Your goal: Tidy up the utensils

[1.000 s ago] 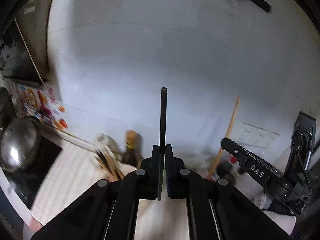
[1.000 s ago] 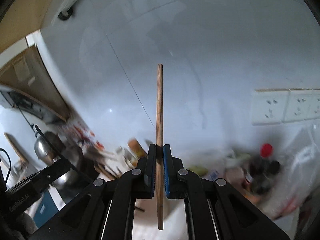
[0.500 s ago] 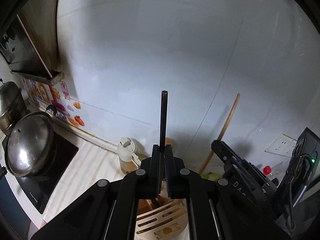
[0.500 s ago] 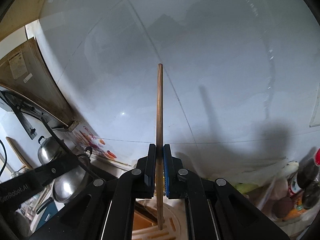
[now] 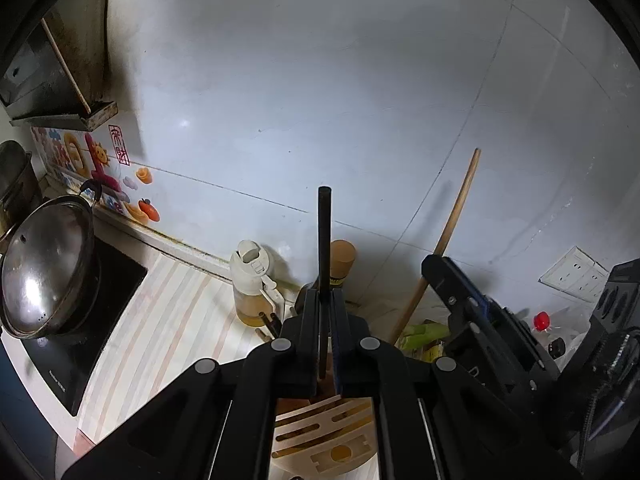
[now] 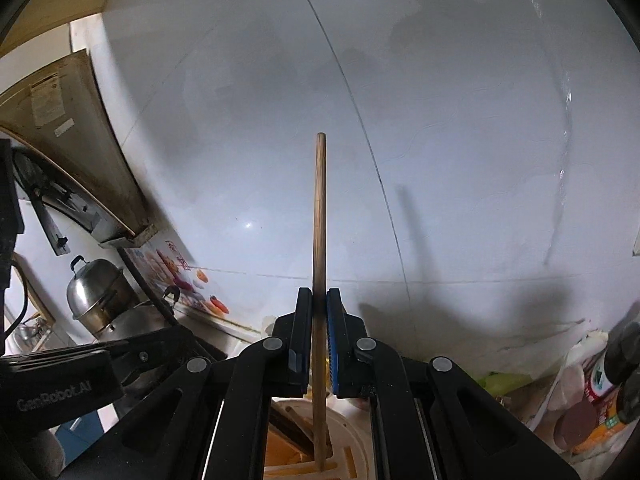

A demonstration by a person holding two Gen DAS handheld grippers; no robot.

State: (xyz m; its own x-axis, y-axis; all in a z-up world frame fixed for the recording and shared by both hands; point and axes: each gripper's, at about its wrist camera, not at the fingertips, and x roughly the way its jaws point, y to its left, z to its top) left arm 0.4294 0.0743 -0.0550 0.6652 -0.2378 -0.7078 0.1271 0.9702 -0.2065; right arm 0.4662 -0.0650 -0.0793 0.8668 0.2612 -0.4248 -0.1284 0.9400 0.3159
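Below both grippers, a round slotted utensil holder (image 5: 328,436) on the striped counter (image 5: 168,344), near an oil jar (image 5: 252,284) and a lidded wok (image 5: 44,272).

Clamped upright in the right gripper (image 6: 319,344): a brown wooden chopstick (image 6: 319,216), low tip dipping into the holder's open compartment. Pinched in the left gripper (image 5: 325,336): a black chopstick (image 5: 324,240), lower end just above the holder's top, among dark sticks already standing there.

Both light, stiff, smooth, thin; likely to swivel or slide if squeezed off-centre. Best gripped near mid-length, as now, flat between the pads.

Compared with a second ago: views tilted downward, holder now in sight beneath the jaws, chopsticks unchanged in their clamps, blur gone.
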